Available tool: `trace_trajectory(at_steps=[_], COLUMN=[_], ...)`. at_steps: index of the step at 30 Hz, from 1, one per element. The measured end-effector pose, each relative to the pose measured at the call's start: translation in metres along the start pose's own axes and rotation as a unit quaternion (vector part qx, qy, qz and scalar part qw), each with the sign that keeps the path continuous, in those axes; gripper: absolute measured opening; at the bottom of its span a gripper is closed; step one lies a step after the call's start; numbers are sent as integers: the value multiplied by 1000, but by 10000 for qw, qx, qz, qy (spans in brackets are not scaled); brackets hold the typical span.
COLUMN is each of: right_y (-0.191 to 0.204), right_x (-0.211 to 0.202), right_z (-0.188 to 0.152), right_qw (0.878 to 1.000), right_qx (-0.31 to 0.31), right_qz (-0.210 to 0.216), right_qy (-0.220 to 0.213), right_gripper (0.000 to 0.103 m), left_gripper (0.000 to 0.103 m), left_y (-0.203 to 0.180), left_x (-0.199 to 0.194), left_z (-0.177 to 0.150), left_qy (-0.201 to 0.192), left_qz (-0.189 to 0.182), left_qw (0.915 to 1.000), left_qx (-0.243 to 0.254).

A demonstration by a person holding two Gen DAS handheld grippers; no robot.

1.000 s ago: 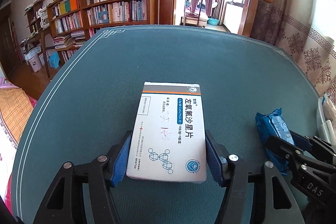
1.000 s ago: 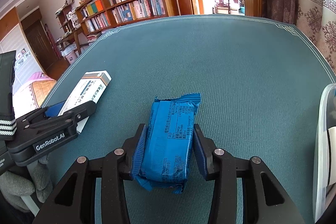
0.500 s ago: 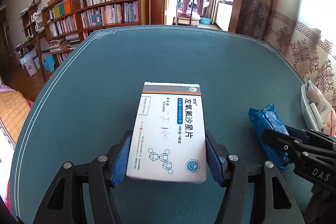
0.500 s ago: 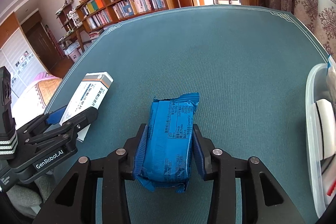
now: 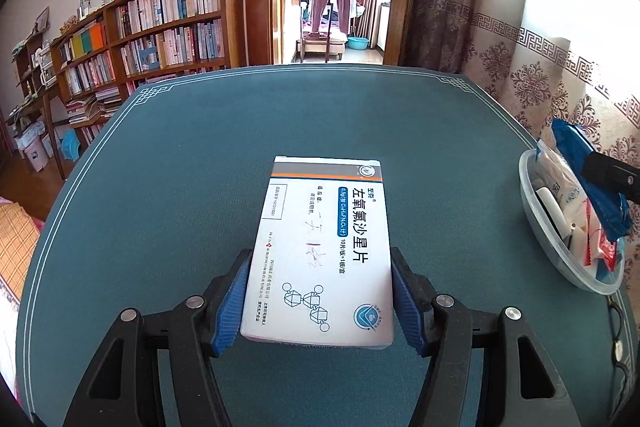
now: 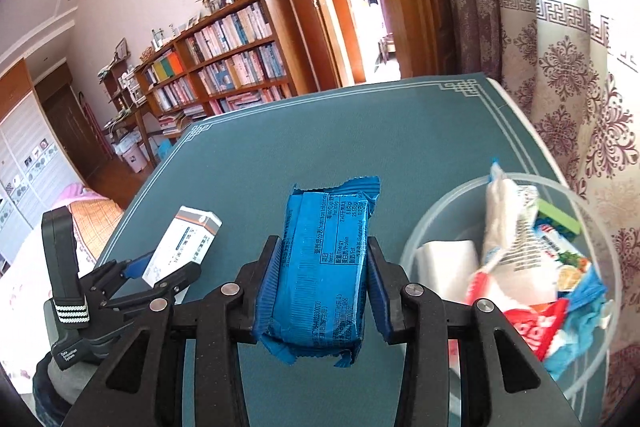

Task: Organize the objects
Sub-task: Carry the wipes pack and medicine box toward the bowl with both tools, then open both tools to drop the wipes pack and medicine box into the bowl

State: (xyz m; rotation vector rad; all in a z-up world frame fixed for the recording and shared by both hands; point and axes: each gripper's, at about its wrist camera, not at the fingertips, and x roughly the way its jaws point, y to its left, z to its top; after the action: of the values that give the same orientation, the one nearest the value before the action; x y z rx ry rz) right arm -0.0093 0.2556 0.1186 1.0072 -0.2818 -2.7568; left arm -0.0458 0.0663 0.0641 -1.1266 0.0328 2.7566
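My left gripper (image 5: pixel 320 297) is shut on a white medicine box (image 5: pixel 322 247) with blue print, held flat above the green table (image 5: pixel 200 167). In the right wrist view the same box (image 6: pixel 182 247) and left gripper (image 6: pixel 160 273) show at lower left. My right gripper (image 6: pixel 322 291) is shut on a blue snack packet (image 6: pixel 324 271), lifted above the table just left of a clear plastic bowl (image 6: pixel 424 227). From the left wrist view that packet (image 5: pixel 588 163) hangs over the bowl (image 5: pixel 536 223) at the right edge.
The bowl holds several wrappers, white packets and a green-edged item (image 6: pixel 558 217). Bookshelves (image 5: pixel 152 39) and an open doorway (image 5: pixel 336 3) stand beyond the table's far edge. A patterned curtain (image 6: pixel 580 99) hangs on the right. Glasses (image 5: pixel 618 331) lie by the table's right edge.
Both grippers moved right and up with their loads. The bowl has come into full view, and the blue packet now sits beside and over it.
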Motion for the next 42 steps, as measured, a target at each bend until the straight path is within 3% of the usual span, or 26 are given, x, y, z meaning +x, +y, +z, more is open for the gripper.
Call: trace_trajectory(at_steps=[11, 19, 25, 35, 42], right_y=[-98, -148, -162, -151, -156], right_x=[-34, -23, -15, 10, -7], right_z=[6, -5, -11, -8, -10], right_qw=[9938, 9880, 9872, 9898, 9901], right_qx=[456, 788, 877, 629, 883], right_qz=[-1004, -1331, -1323, -1227, -1078], right_qy=[-171, 43, 158, 353, 188], right_gripper=[42, 42, 42, 42, 45], left_gripper=[67, 67, 67, 67, 67], left_y=[-37, -55, -60, -72, -80], left_x=[-4, -4, -4, -5, -8], left_z=[5, 2, 3, 0, 3], left_qy=[-21, 28, 37, 86, 80], left_qz=[-232, -319, -337, -428, -547], left_qw=[9992, 9981, 9980, 9972, 9962], left_qx=[326, 521, 536, 611, 678])
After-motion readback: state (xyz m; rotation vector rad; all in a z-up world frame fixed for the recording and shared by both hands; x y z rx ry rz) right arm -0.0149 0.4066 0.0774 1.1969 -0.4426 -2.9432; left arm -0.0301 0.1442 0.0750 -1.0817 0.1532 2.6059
